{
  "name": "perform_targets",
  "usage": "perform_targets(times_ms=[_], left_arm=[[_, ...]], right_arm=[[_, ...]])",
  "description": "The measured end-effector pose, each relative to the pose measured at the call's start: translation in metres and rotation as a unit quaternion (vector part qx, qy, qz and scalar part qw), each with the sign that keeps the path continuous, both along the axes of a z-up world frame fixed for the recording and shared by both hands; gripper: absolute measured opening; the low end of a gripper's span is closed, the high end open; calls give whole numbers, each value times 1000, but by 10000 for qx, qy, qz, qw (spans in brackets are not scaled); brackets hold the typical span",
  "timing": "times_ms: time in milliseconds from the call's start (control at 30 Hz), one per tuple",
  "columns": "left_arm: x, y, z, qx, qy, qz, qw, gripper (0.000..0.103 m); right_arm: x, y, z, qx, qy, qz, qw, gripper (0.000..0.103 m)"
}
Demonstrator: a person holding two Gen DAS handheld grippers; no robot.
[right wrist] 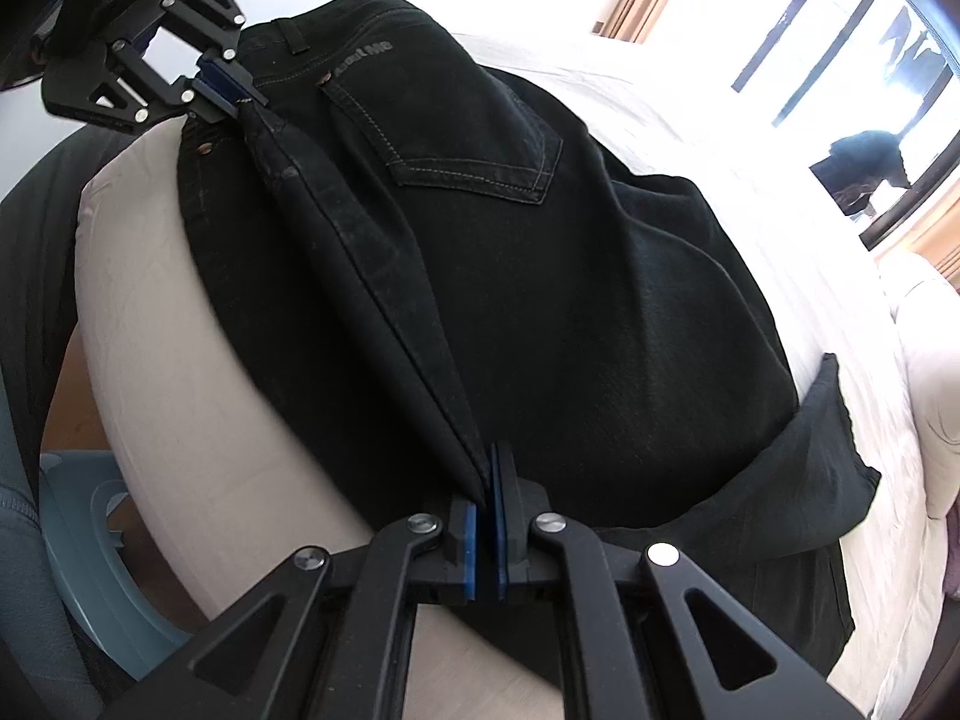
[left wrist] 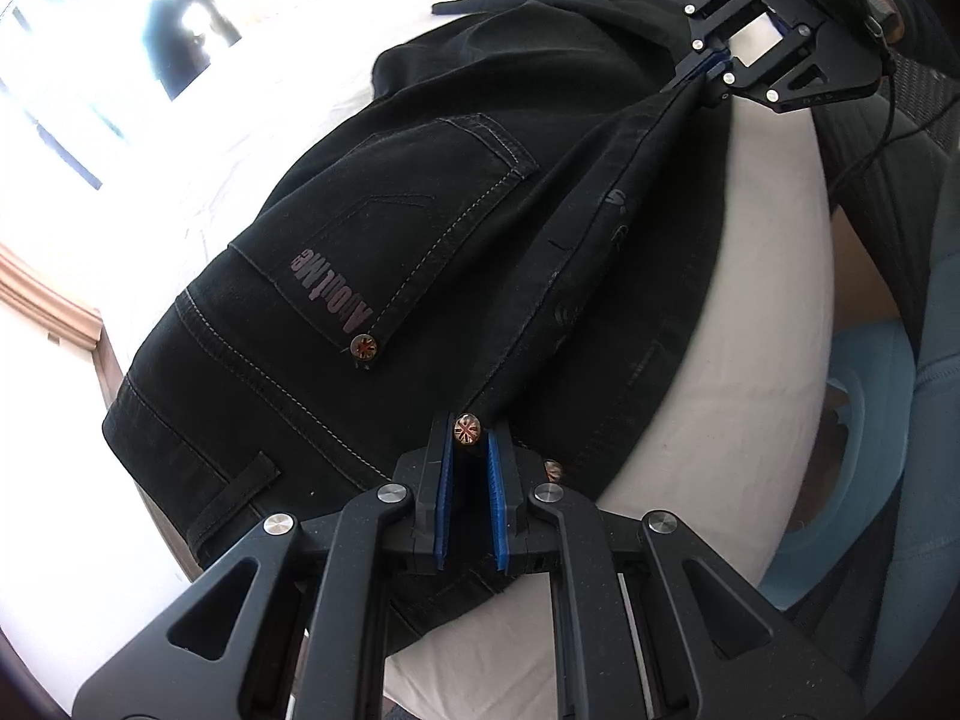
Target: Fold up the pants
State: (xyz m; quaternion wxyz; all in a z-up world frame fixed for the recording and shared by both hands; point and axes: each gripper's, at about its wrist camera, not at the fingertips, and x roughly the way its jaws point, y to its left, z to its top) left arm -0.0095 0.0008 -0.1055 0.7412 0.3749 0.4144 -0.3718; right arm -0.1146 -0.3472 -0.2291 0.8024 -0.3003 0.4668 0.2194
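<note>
- Two grippers pinch one raised fold of the black pants [left wrist: 384, 276], which lie spread on a white bed [left wrist: 252, 114] with the seat side up.
- Left gripper [left wrist: 469, 450]: blue pads nearly closed on the waistband corner, a copper rivet [left wrist: 467, 429] sitting between the tips; in the right wrist view the same gripper [right wrist: 231, 99] appears at 10 o'clock, clamped on the fold's far end.
- Right gripper [right wrist: 485, 483]: blue pads almost together, gripping the fold's edge; in the left wrist view it [left wrist: 699, 75] appears at 1 o'clock, pinching the fabric into a taut ridge.
- Fold: a straight, stretched crease running between the two grippers, lifted above the rest of the cloth.
- Back pocket [left wrist: 414, 228]: lies flat at 10 o'clock of the ridge in the left wrist view, bearing printed lettering and pale stitching.
- Pant legs trail toward 12 o'clock in the left wrist view, across the bed.
- Window [right wrist: 840, 30]: bright, at 2 o'clock in the right wrist view.
</note>
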Motion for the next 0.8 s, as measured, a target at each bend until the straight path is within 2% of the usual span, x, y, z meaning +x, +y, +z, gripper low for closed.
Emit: perform_targets(times_ms=[400,500,633,800], left_arm=[[-24,16,-1,67,0,-295,9995,9],[-33,14,-5,109,-55,-357,9993,9],[-29,17,-11,-34,-8,-186,9998,9],[-32,18,-9,31,-34,-261,9996,9]], right_arm=[[-6,-4,-12,-63,-59,-128,9999,5],[0,-8,-19,-134,-110,-168,9997,5],[13,-7,-21,-179,-160,-261,9994,5],[29,-6,-27,-297,-222,-317,9988,5]])
